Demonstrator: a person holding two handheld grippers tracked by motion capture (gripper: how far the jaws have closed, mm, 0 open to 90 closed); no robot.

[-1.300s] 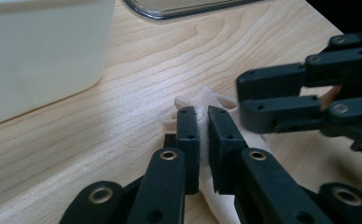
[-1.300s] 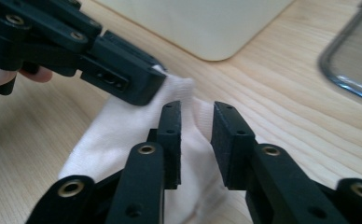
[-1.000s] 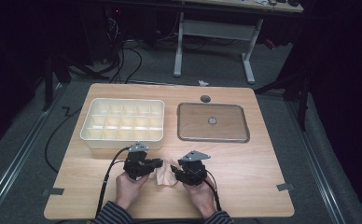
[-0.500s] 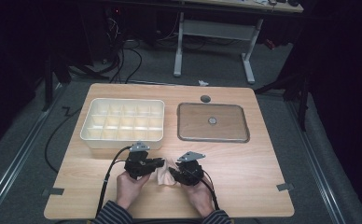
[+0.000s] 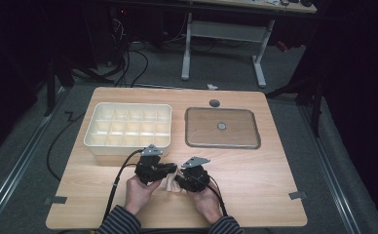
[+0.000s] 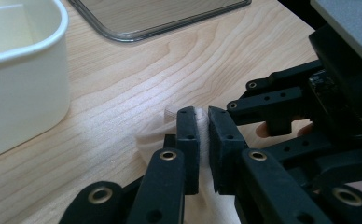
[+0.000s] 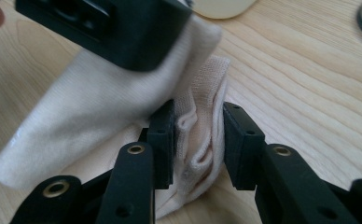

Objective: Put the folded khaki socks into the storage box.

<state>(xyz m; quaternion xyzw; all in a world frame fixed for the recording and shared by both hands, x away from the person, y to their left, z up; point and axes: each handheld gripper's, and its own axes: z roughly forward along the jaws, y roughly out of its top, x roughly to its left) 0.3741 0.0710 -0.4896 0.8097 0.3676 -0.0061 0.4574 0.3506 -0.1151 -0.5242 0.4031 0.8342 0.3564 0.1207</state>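
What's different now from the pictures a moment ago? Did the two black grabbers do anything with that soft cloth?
Very little changed. The right gripper has just been closing its jaws around a bunched fold of the cream-coloured soft cloth. The left gripper stays clamped shut on the same cloth. Both hands kept their place near the front edge. The white plastic compartment tray and the flat grey metal tray on the wooden table have not moved.

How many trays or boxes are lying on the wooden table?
2: the white divided box at back left, and the flat grey tray at back right, side by side and apart.
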